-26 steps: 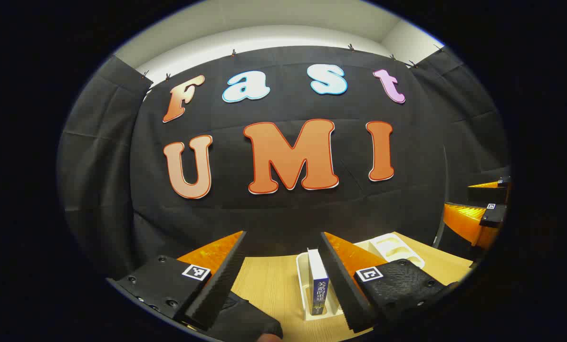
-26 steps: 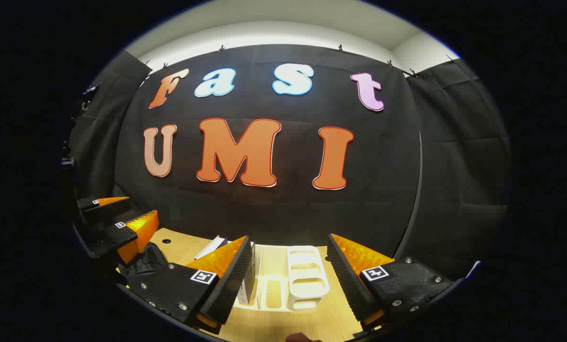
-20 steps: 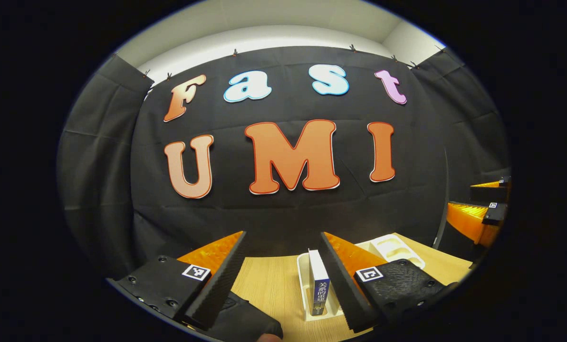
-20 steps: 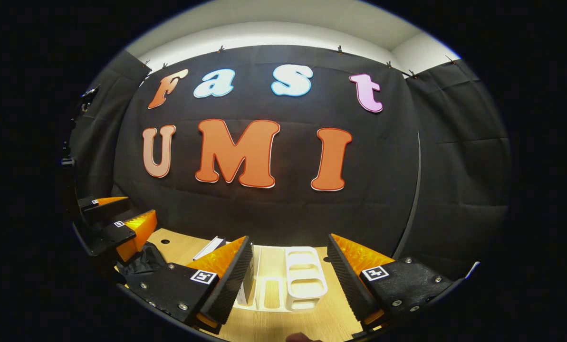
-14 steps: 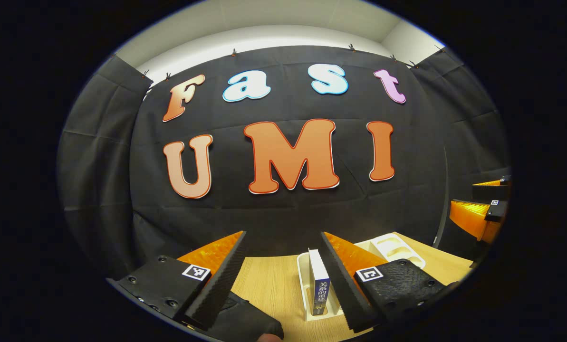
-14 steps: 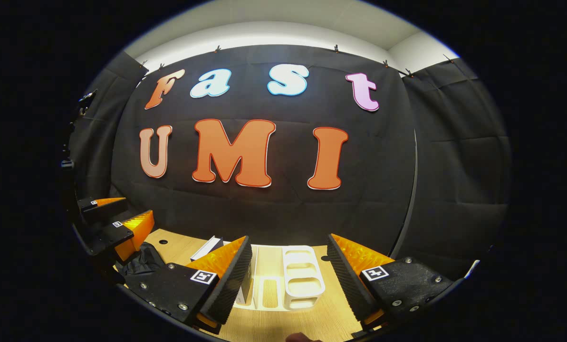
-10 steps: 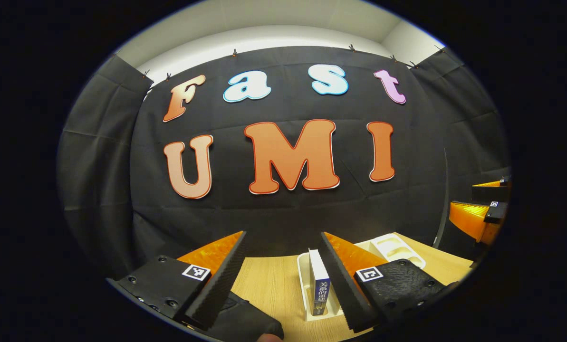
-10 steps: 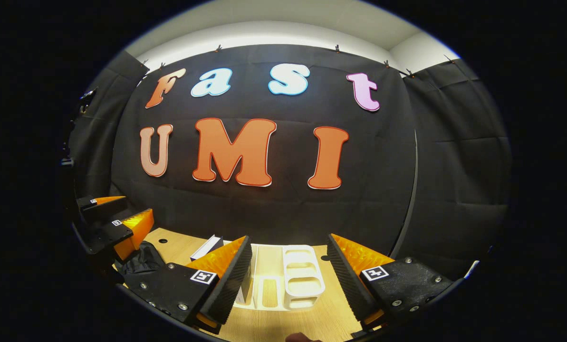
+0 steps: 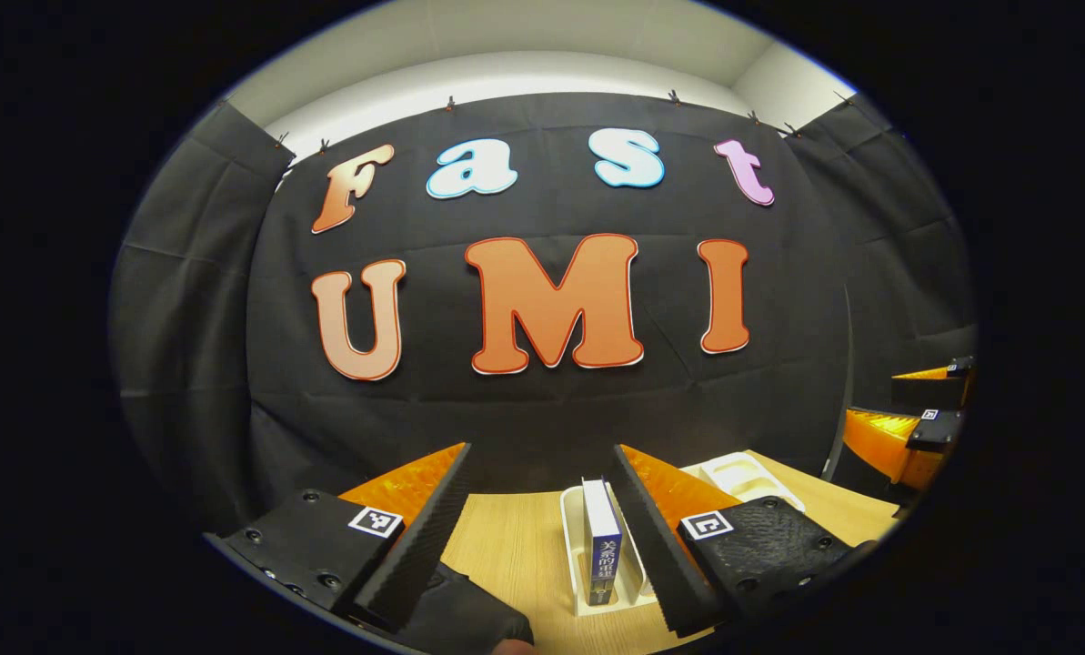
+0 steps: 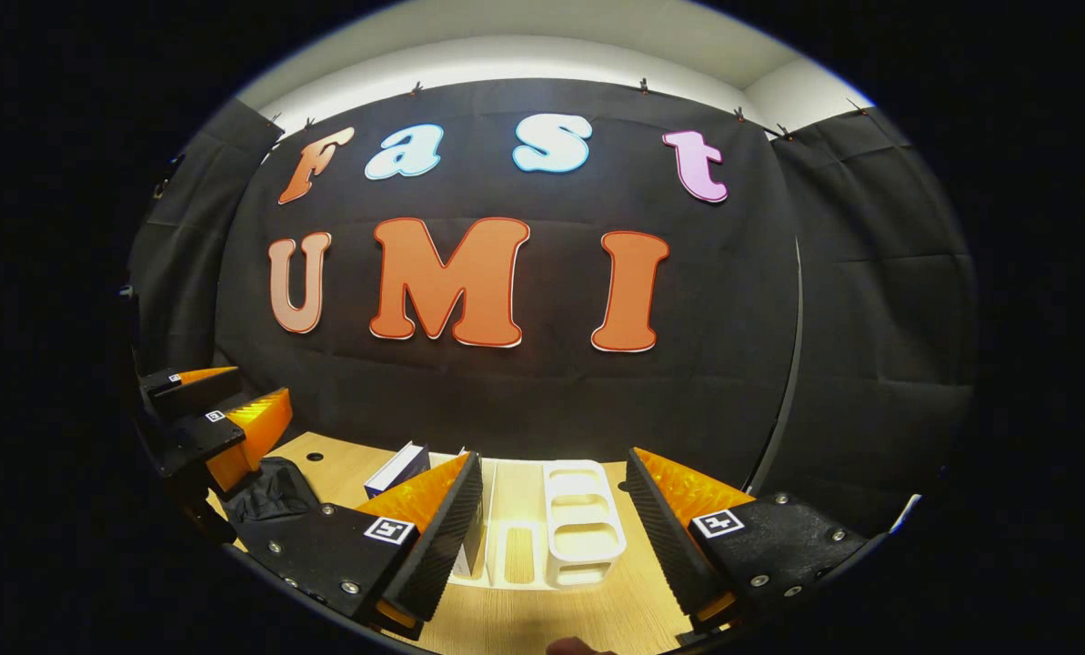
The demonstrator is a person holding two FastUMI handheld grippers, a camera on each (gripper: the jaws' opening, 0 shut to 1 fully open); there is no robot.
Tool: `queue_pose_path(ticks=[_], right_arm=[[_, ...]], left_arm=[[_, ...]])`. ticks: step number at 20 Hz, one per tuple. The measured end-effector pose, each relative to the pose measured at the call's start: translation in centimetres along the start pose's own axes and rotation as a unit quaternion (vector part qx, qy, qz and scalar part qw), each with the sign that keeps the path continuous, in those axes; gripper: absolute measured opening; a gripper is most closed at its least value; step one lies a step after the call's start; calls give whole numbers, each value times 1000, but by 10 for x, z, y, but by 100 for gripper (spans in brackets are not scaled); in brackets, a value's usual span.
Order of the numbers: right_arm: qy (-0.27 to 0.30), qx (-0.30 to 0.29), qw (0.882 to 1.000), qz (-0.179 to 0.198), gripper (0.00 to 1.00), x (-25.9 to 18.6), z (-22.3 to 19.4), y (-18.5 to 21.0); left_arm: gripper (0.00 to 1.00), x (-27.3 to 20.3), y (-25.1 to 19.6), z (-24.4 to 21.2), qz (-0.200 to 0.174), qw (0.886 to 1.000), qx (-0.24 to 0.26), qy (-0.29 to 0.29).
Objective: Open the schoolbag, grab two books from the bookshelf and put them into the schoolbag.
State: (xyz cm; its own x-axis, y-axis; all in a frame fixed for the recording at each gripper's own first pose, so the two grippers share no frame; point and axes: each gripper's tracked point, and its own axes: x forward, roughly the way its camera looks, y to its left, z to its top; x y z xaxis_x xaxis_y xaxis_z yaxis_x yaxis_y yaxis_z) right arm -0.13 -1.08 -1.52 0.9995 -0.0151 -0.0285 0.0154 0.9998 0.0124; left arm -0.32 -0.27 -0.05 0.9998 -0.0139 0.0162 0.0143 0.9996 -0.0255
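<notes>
A white bookshelf rack (image 9: 571, 555) stands on the wooden table, with a blue-spined book (image 9: 603, 555) upright in it. My left gripper (image 9: 542, 455) is open and empty, above and short of the book. The black schoolbag (image 9: 469, 620) lies under its left finger. In the right gripper view the rack (image 10: 583, 528) sits ahead between the fingers of my open, empty right gripper (image 10: 553, 459). One book (image 10: 396, 468) leans at the rack's left and another (image 10: 474, 546) is half hidden by the left finger. The schoolbag (image 10: 269, 491) lies at the left, and I cannot tell whether it is open.
The wooden table (image 10: 524, 619) carries everything and ends at the black cloth wall behind. The other gripper shows at the edge of each view: the right gripper (image 9: 915, 428) far right, the left gripper (image 10: 215, 418) far left, above the bag. The rack's empty slots (image 9: 742, 475) extend rightward.
Both grippers stayed open and empty. The right one tipped slightly down and the leaning book shows more. The left one shifted a little, so the book sits slightly further left.
</notes>
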Motion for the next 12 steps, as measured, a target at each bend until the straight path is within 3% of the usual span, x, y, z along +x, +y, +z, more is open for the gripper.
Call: queue_pose_path(ticks=[12], right_arm=[[-6, -2, 1000, -22, 95, -3, 5, -18]], left_arm=[[95, 4, -3, 9, -2, 1000, -5, -9]])
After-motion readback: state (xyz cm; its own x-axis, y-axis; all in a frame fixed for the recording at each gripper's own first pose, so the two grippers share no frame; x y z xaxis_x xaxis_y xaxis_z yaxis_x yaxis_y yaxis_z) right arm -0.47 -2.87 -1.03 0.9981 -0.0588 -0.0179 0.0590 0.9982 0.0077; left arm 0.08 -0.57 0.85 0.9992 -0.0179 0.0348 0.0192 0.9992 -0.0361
